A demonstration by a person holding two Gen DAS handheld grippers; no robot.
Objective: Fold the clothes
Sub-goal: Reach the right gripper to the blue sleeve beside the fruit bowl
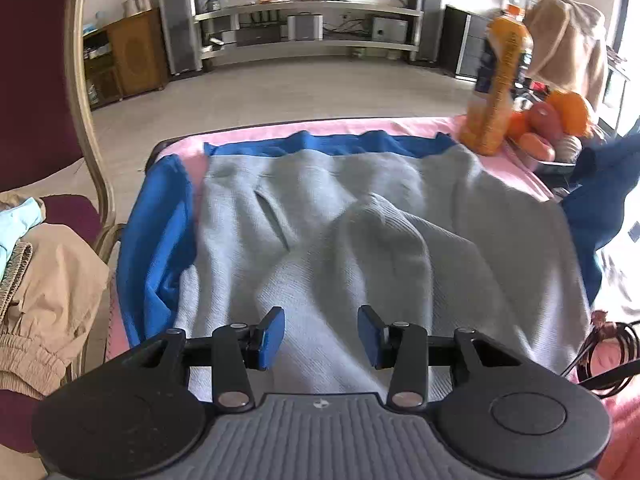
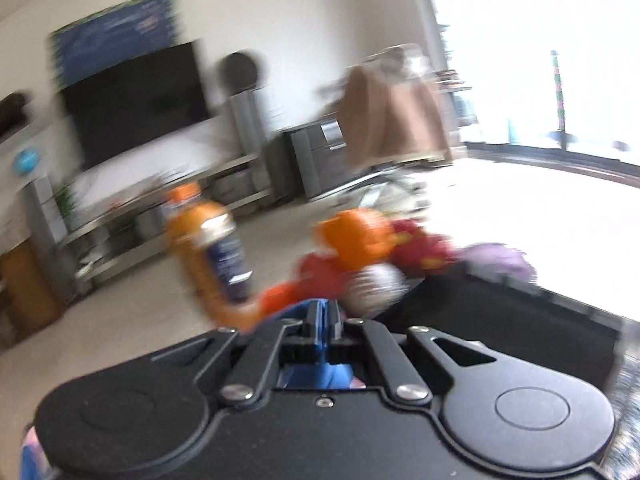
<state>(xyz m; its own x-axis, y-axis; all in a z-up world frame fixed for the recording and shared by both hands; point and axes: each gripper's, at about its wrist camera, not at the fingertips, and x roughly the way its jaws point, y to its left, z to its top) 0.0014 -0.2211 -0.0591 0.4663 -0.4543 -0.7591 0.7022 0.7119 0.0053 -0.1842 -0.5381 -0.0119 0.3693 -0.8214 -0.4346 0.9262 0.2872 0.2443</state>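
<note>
1. Pink-covered table point(image 1: 248, 136) carries the grey-and-blue garment point(image 1: 360, 232), spread flat, with a living room behind it.
2. Your left gripper point(image 1: 321, 334) hovers half-open and empty over the garment's near edge.
3. Your right gripper point(image 2: 322, 320) is clamped on blue cloth point(image 2: 320, 376), raised at the garment's right side; any fold would likely travel leftward across.

Pale tiled floor point(image 1: 304, 88), grey media shelf point(image 1: 308, 20), bright window point(image 2: 540, 60)

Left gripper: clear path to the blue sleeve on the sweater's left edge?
Probably yes. The left gripper hovers open over the grey sweater, and the blue sleeve lies uncovered just left of it, nothing between.
</note>
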